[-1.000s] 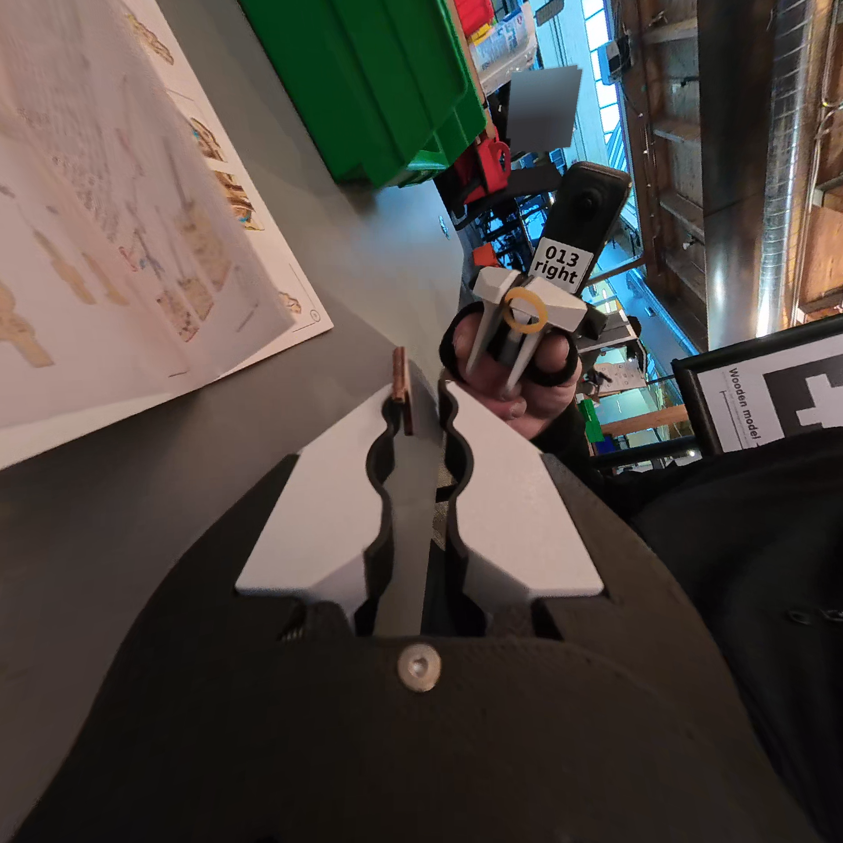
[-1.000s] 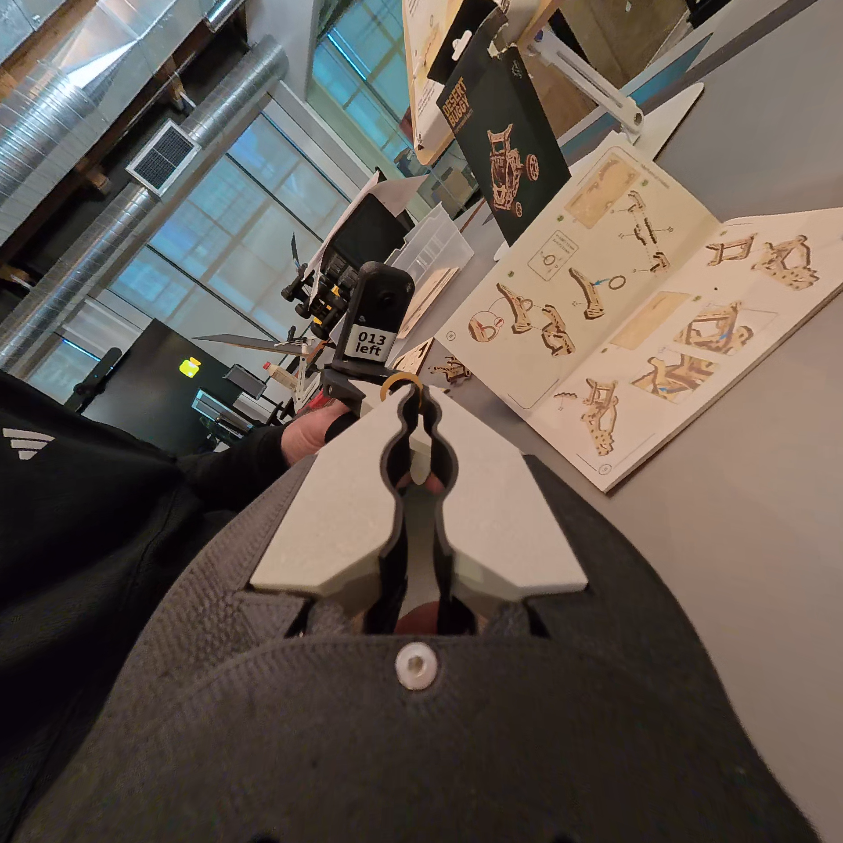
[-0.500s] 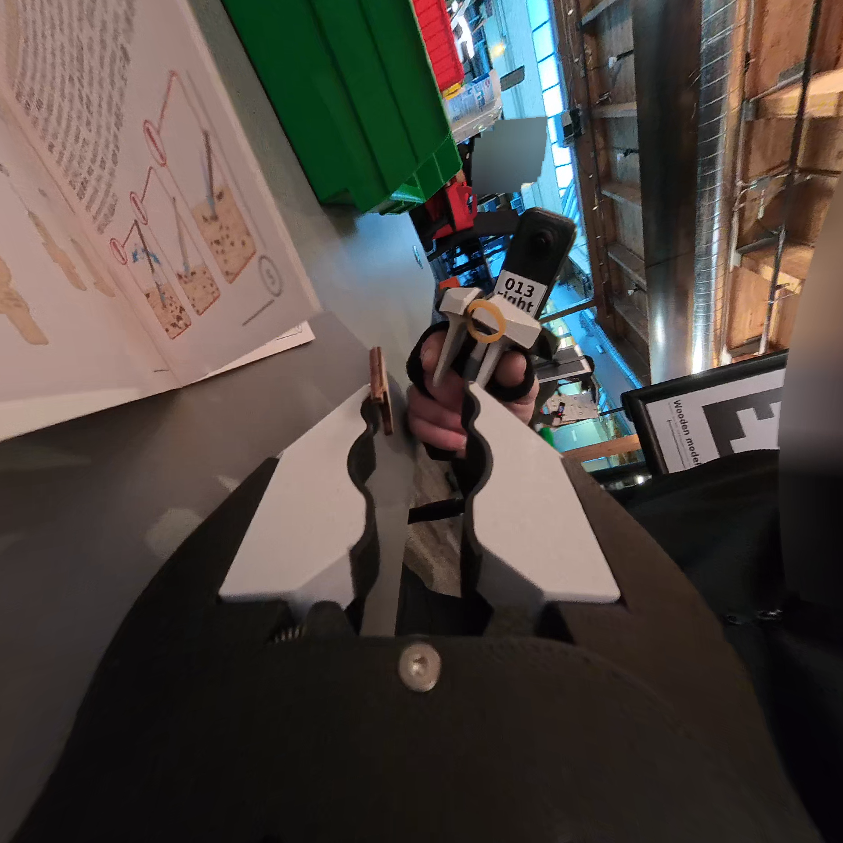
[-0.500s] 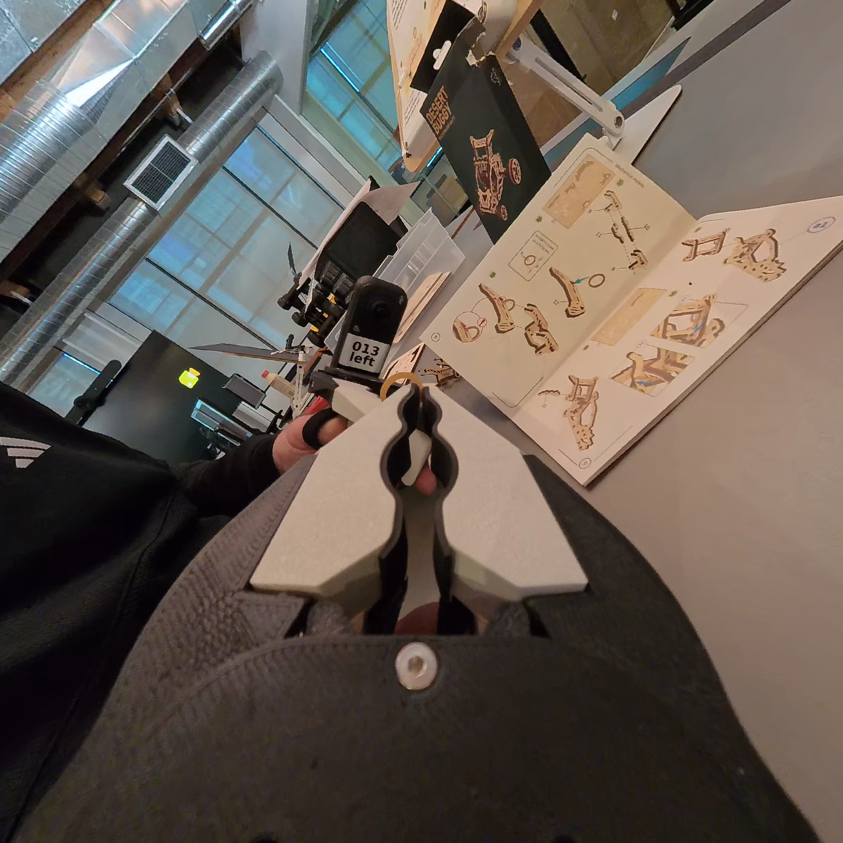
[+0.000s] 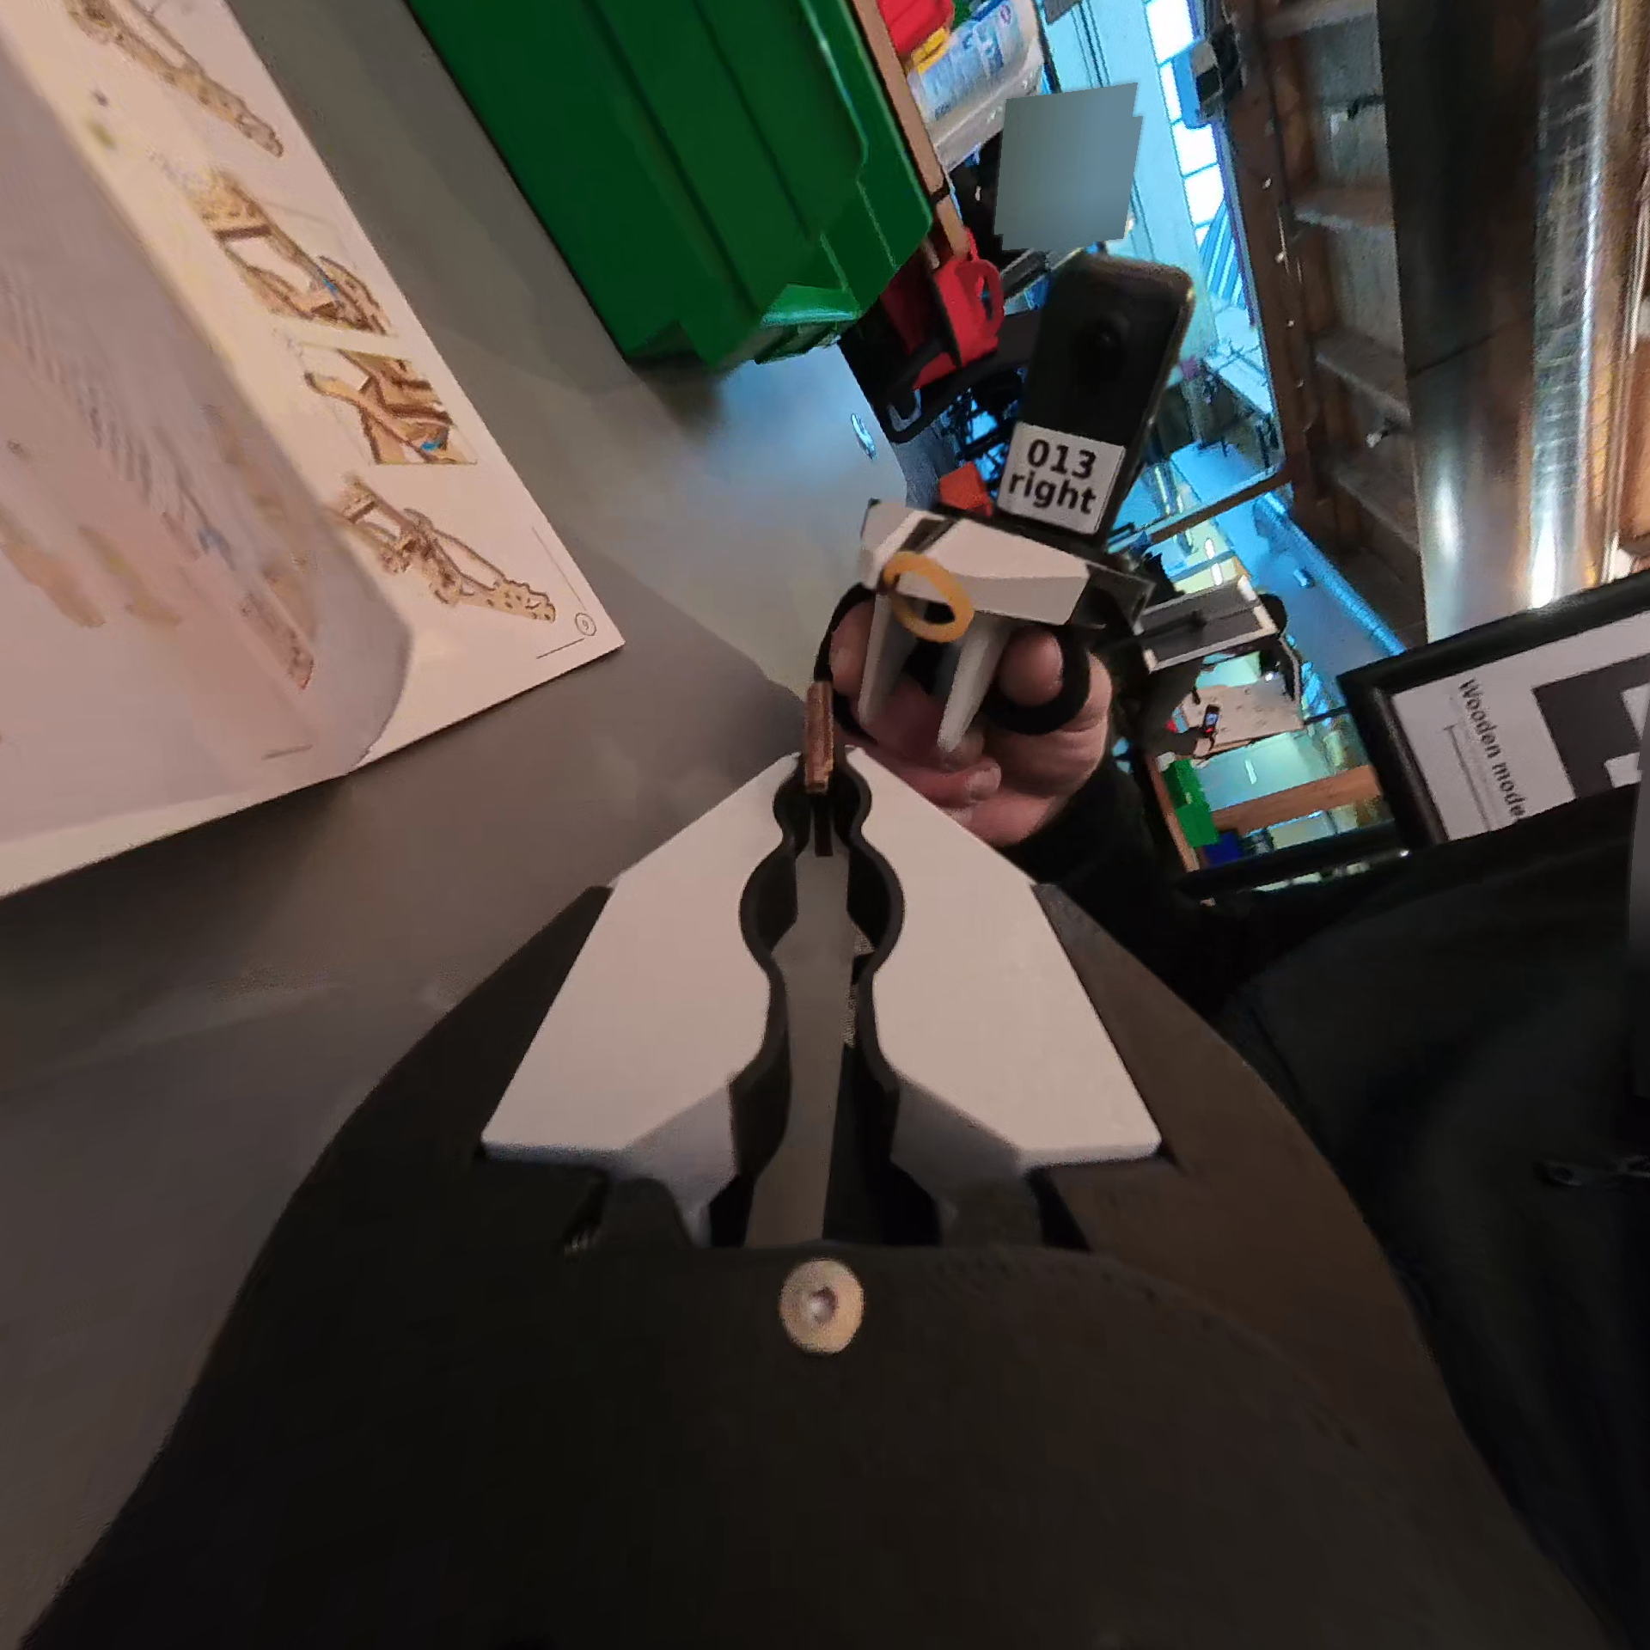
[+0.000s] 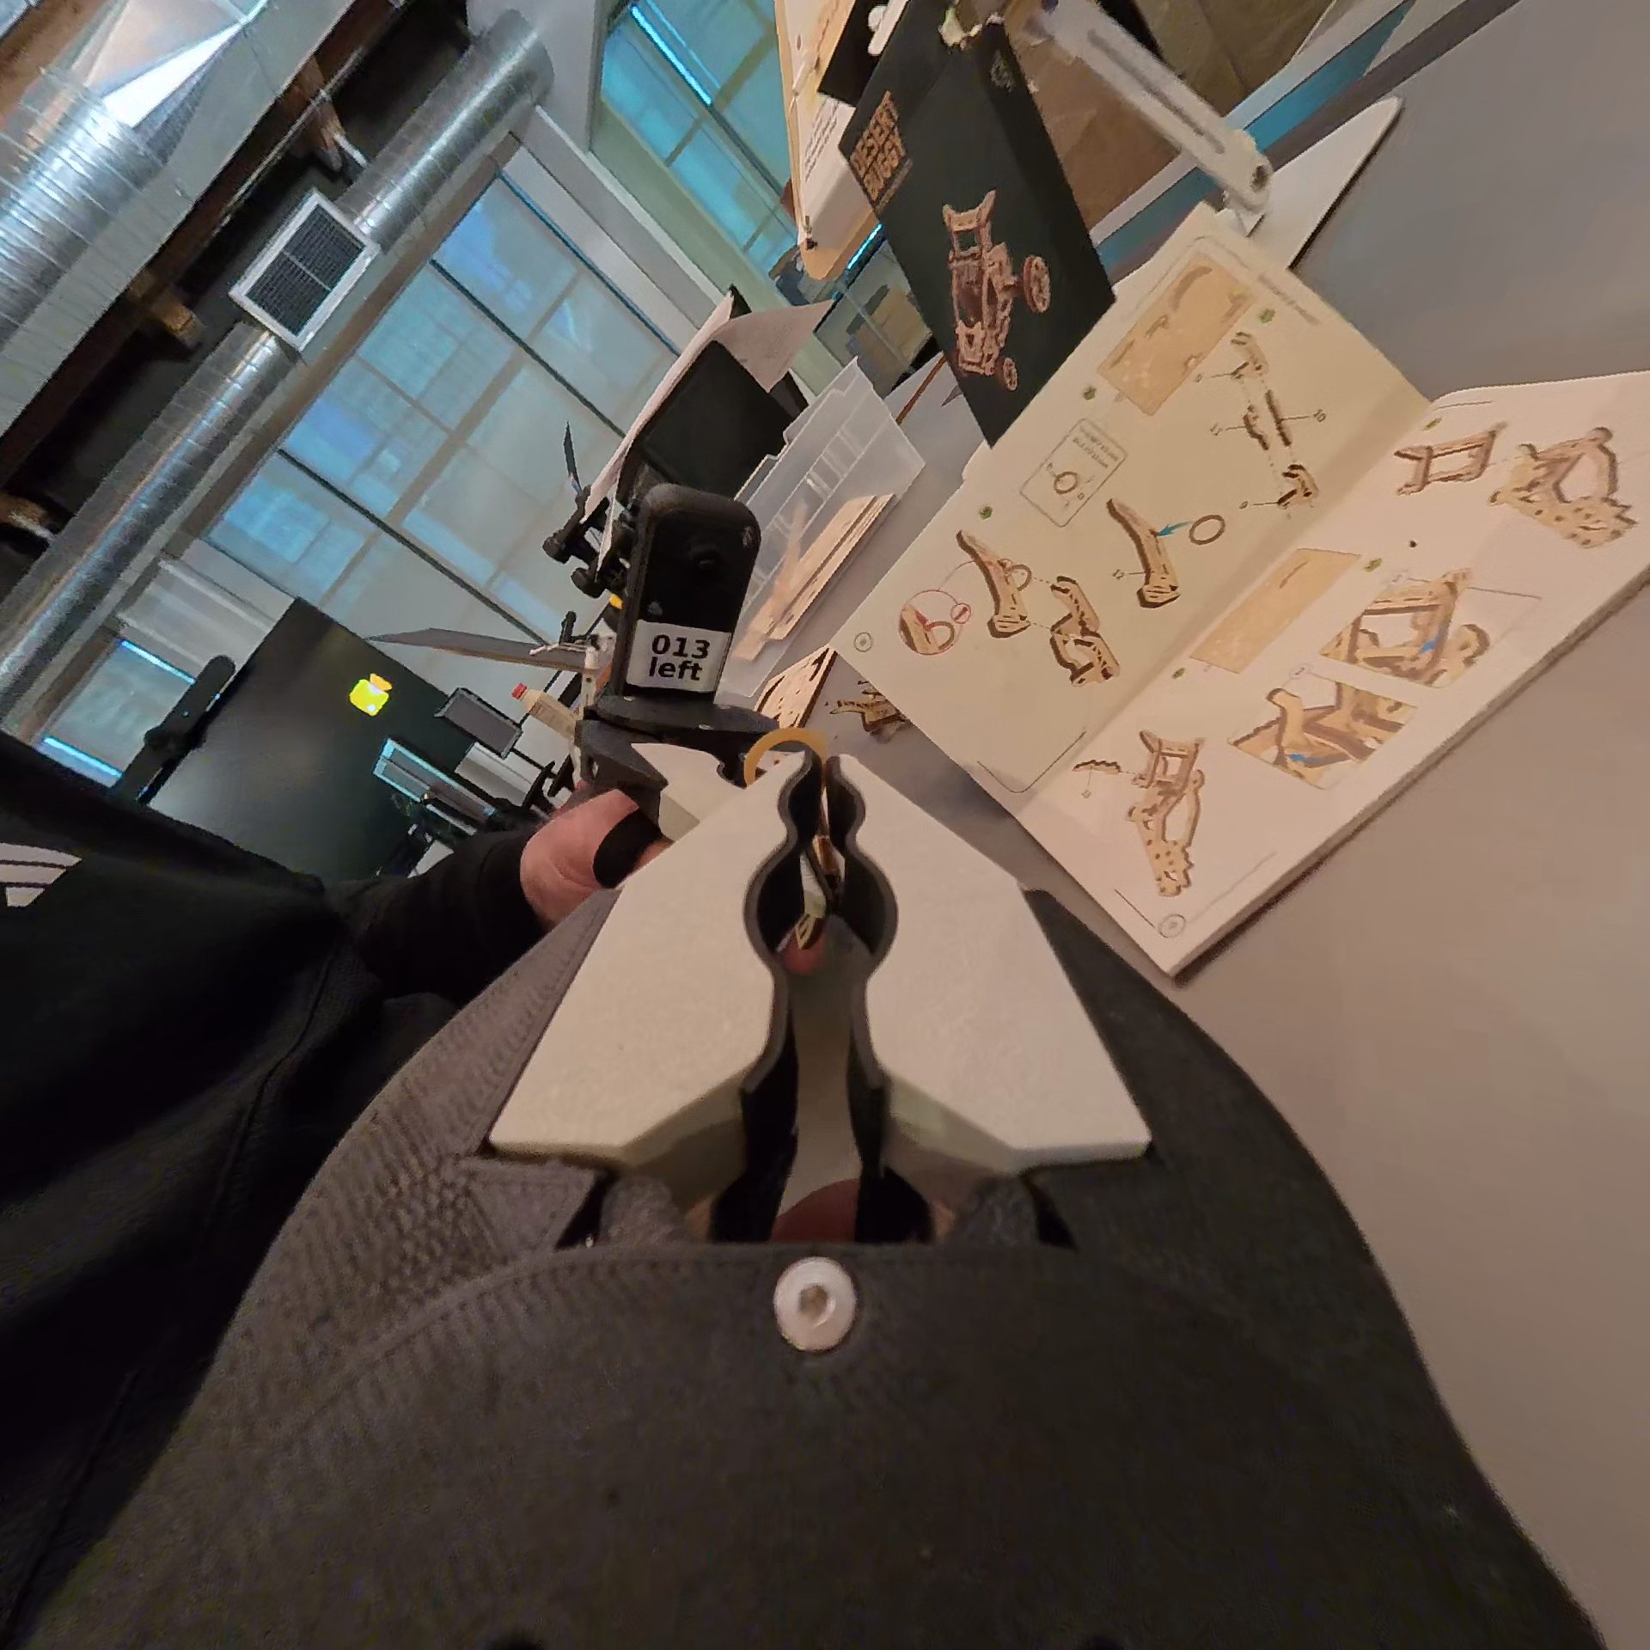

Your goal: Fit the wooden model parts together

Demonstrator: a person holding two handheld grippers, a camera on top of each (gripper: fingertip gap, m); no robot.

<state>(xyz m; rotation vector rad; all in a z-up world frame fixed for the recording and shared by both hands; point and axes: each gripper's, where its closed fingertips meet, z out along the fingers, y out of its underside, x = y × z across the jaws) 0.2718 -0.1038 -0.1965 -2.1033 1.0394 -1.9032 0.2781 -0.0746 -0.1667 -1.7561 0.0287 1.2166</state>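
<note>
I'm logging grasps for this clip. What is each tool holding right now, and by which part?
Left tool: a thin wooden piece, pinched edge-on by its lower end. Right tool: a yellow ring, gripped at its rim at the fingertips.

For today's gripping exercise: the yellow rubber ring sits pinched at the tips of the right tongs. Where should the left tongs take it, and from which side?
Judging by its pose, grip the ring on its free arc, the part bulging clear of the right tongs. Come in from the front, pads either side of the thin band. The left tongs are already shut on a wooden piece, so free them first.
</note>
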